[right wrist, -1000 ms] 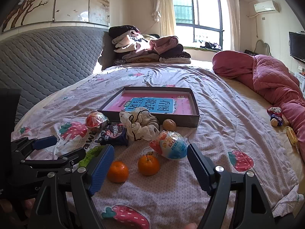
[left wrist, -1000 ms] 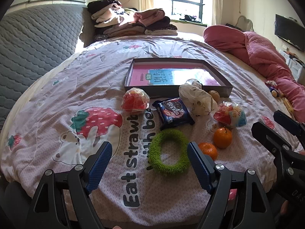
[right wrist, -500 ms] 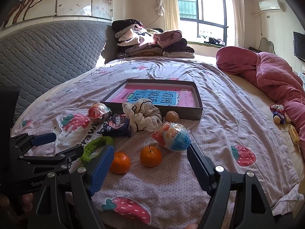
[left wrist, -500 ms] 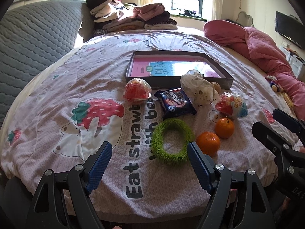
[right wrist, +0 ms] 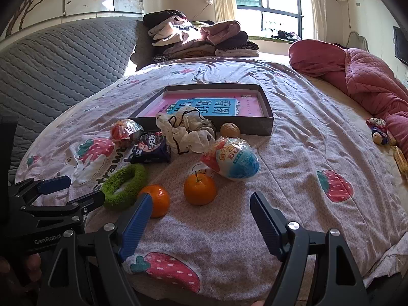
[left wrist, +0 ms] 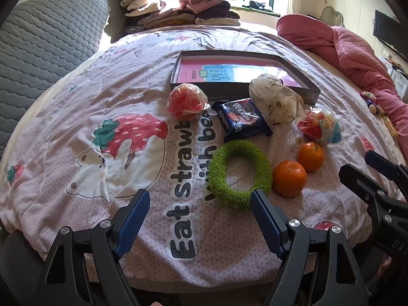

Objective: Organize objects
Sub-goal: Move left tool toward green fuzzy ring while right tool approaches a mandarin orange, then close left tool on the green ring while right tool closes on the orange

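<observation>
Both grippers hover low over the near end of a bed point(left wrist: 63, 132) covered with a strawberry-print sheet, and both have their blue-padded fingers spread wide apart with nothing between them. The left gripper point(left wrist: 197, 215) points at a fuzzy green ring point(left wrist: 239, 173) that lies flat just ahead of its right finger. Just right of the ring sit two oranges, the near orange point(left wrist: 289, 178) almost touching the ring and the far orange point(left wrist: 311, 156) just behind it. The right gripper point(right wrist: 200, 215) faces the same pair from the other side, with the far orange point(right wrist: 200, 188) ahead between its fingers and the near orange point(right wrist: 156, 200) partly behind its left finger. Farther back lie a blue cookie packet point(left wrist: 241, 119), a red wrapped ball point(left wrist: 186, 100), a white cloth bundle point(left wrist: 275, 99) and a red, white and blue wrapped egg point(left wrist: 320, 126). Behind them rests a shallow dark box point(left wrist: 176, 68) with a pink and blue book flat inside; the bundle leans against its front wall. In the right view a small brownish round thing point(right wrist: 230, 130) sits against that wall. A pink quilt point(right wrist: 357, 74) is heaped along the right, and folded clothes point(left wrist: 178, 7) are stacked at the far end.
</observation>
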### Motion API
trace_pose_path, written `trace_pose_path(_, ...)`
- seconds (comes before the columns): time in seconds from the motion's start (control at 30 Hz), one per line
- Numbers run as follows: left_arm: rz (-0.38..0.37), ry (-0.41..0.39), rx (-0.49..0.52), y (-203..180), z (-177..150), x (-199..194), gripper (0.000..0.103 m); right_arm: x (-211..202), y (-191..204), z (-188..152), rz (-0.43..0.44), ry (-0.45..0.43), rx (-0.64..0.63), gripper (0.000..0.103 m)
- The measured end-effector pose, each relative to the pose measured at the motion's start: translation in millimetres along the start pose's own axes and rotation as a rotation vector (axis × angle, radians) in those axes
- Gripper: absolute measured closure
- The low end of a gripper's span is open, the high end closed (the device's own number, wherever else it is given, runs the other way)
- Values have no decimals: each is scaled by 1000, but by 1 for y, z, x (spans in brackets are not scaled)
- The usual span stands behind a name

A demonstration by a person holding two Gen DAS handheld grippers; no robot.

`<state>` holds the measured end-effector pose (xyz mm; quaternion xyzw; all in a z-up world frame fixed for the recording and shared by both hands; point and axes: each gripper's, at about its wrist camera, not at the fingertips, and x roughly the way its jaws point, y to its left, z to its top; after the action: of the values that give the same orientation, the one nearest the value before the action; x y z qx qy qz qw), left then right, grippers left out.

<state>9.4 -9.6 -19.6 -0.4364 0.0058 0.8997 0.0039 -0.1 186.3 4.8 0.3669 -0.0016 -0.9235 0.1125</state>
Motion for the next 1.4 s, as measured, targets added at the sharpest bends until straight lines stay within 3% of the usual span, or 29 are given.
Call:
trace_pose_path(0.3,-25,-4,-49,11,10,9,21,16,-15,2,-41,26,69,25)
trace_pose_path(0.67,-34,44,-51,12,22,37,21,46,-8,4,-42,75,69,33)
trace_pose_path(0.8,-34,60,-47,11,24,46,21,54,-8,4,-37,87,84,42)
trace_pose_path(1.07,-43,64,-40,7,28,59,22,63,-3,5,-28,97,64,44)
trace_pose_path(1.17,-36,57,-24,5,29,63,29,68,-2,5,-27,109,61,46)
trace_pose_path(1.23,-43,55,-20,4,29,67,42,71,-1,6,-24,115,59,49)
trace_pose_path(1.4,-75,48,-21,4,30,68,58,78,5,6,-30,116,34,56)
